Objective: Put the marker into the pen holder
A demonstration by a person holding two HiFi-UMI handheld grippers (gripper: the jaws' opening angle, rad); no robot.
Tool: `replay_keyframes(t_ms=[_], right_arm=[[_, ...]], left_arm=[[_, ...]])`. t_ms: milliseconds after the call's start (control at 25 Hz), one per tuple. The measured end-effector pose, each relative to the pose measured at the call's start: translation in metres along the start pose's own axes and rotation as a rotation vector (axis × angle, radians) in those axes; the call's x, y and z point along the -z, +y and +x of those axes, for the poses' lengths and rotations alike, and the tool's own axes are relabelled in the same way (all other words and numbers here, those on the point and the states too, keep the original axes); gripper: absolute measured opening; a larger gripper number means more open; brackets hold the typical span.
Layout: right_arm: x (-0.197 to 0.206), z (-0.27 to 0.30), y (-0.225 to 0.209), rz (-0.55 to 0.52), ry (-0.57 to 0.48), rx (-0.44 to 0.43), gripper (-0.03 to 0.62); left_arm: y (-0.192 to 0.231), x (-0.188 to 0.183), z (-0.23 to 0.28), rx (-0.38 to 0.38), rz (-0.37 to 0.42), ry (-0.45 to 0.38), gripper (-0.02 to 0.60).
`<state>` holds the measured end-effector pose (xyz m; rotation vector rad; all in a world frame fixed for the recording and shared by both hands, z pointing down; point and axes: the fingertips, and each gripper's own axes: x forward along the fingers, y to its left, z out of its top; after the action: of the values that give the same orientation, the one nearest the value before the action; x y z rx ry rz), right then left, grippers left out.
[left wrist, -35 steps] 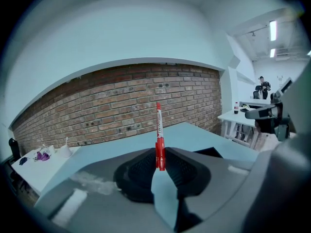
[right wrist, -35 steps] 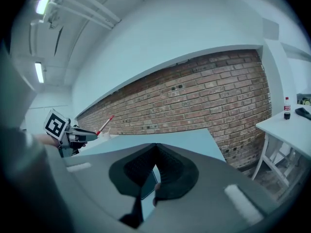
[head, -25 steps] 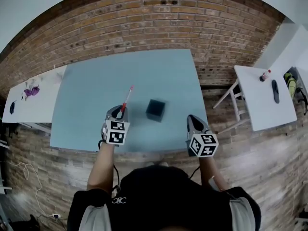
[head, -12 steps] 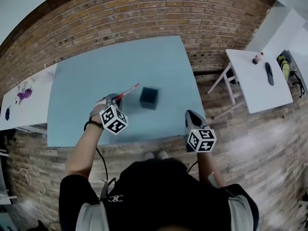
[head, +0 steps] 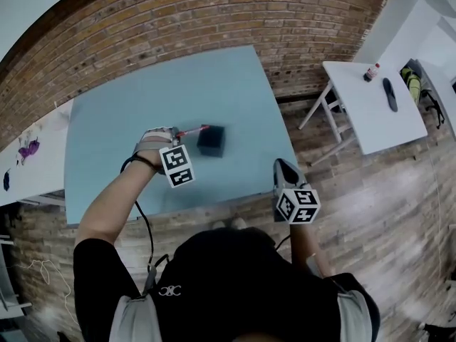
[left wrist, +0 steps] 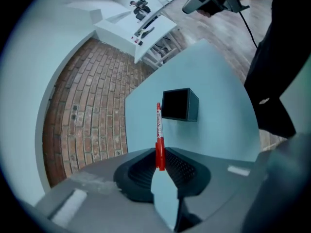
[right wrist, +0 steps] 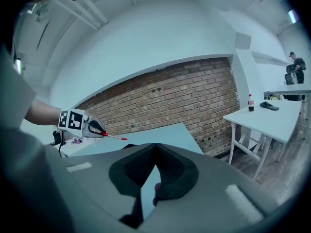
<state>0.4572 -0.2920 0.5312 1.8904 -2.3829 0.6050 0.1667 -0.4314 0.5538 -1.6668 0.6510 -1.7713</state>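
Marker clamped in left gripper, just swung round toward holder, tip now beside it; insertion close; right gripper closed, empty, at table's near corner.

Soft, even, bluish indoor light, perhaps from overhead, a faint shadow beside the pen holder on the table, heavy fisheye bending at every edge, dark vignetted corners, my left gripper blurred near the lens, marker sharp.

We log: red marker; black holder; pale blue table; red-brown brick wall; black-and-white squares on cube; white side table.
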Motion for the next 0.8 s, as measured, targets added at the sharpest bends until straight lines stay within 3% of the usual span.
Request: replay_keyframes(t_ms=[440,800], right_arm=[[0.007,-0.018,-0.019,0.002,-0.012,0.093,0.005],[0.012,-0.038,-0.035,0.019,-0.019,0.166,0.005]], left_arm=[[-0.010,-0.024,0.031,0.073,0.214,0.051,0.067],[-0.023,-0.050,0.056,0.132,0.271,0.093,0.067]])
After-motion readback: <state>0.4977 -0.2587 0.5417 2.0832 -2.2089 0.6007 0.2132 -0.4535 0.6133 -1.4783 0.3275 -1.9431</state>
